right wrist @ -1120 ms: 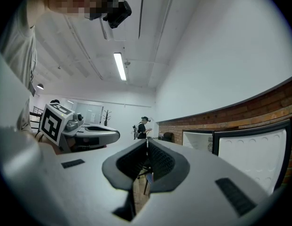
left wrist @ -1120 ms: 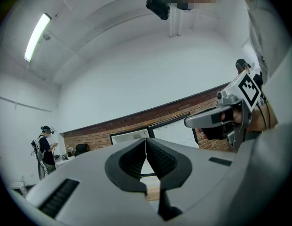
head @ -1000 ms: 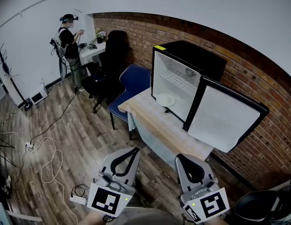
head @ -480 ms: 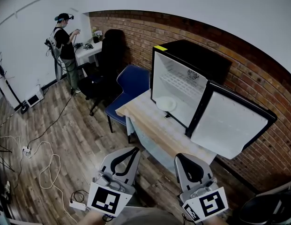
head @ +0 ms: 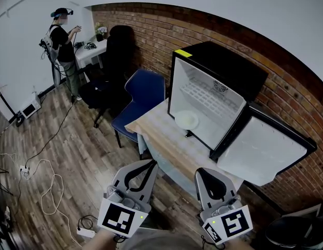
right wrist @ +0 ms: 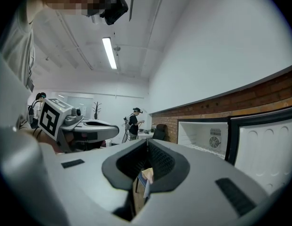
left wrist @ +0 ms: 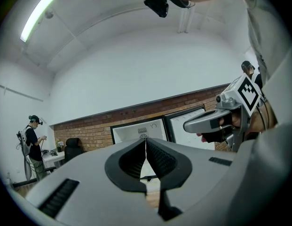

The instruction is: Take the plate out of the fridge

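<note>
A black mini fridge stands on a wooden table against the brick wall, its door swung open to the right. A white plate lies on the fridge's floor near the front. Both grippers are held side by side short of the table, well away from the fridge. My left gripper is shut and empty, and so is my right gripper. In the left gripper view the shut left gripper points at the open fridge. The right gripper view has the fridge right of the shut right gripper.
A blue chair stands at the table's left end, a black office chair behind it. A person stands at a white desk far left. Cables and a power strip lie on the wood floor.
The head view has drawn closer to the table and fridge, which now show larger and lower right. Both grippers have come forward with it, still shut and side by side.
</note>
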Demonstrator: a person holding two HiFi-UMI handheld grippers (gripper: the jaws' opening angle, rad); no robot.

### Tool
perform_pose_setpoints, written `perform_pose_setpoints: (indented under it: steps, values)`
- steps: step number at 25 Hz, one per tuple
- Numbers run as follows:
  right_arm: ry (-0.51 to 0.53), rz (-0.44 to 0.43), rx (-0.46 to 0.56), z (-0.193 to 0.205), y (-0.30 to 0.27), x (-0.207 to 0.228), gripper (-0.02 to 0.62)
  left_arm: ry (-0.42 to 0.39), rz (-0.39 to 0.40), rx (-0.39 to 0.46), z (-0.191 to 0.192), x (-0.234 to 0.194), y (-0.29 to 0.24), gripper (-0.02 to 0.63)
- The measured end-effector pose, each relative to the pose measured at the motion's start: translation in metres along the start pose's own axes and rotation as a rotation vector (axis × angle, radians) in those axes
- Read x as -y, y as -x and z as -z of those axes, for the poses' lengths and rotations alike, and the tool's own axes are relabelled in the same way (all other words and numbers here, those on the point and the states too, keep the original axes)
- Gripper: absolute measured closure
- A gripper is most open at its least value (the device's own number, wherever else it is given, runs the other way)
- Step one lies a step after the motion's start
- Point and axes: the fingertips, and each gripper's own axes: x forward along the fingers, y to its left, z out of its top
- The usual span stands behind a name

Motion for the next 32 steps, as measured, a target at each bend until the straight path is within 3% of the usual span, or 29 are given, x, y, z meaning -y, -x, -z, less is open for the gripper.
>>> perform_pose_setpoints:
  steps: [18,32]
  values:
    - [-0.048,0.125,-0.083,-0.006,-0.163,0.064,0.563,0.023,0.148,-0.021,0.016,-0.128,-0.127,0.586]
    - [-0.135,0.288,-0.142,0.017,-0.224,0.113,0.563,0.084,0.304,-0.037,0.035,-0.175,-0.205,0.586]
